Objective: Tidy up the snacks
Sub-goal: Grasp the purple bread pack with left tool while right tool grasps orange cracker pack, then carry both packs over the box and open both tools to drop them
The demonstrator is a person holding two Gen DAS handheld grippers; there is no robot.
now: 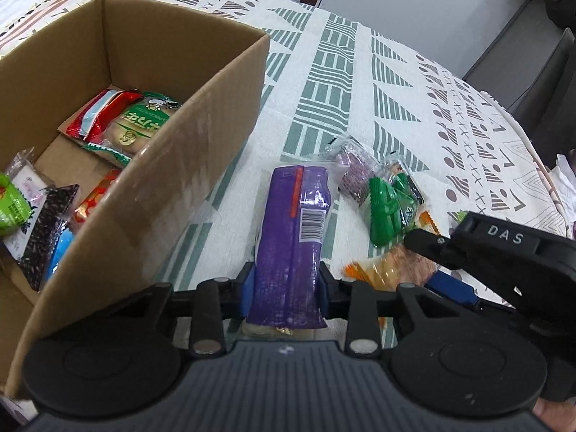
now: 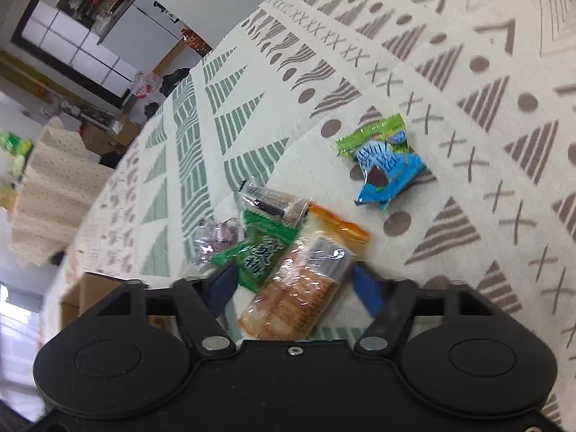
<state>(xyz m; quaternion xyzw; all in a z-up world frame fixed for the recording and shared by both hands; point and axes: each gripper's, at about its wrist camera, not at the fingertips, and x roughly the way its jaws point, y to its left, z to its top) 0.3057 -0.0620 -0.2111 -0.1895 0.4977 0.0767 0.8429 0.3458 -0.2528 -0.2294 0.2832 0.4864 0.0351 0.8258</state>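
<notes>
While my left gripper (image 1: 286,280) clamps the purple packet (image 1: 293,230), I'd squeeze the right gripper's (image 2: 291,284) apart fingers gently, seemingly astride the orange cracker pack (image 2: 302,288).

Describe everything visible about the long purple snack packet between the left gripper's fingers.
The long purple plastic snack packet is glossy and crinkled, with a red stripe and a white barcode label on its upper face. It lies lengthwise on the patterned tablecloth, right of the cardboard box. The left gripper is clamped on its near end, blue pads pressing both sides.
</notes>
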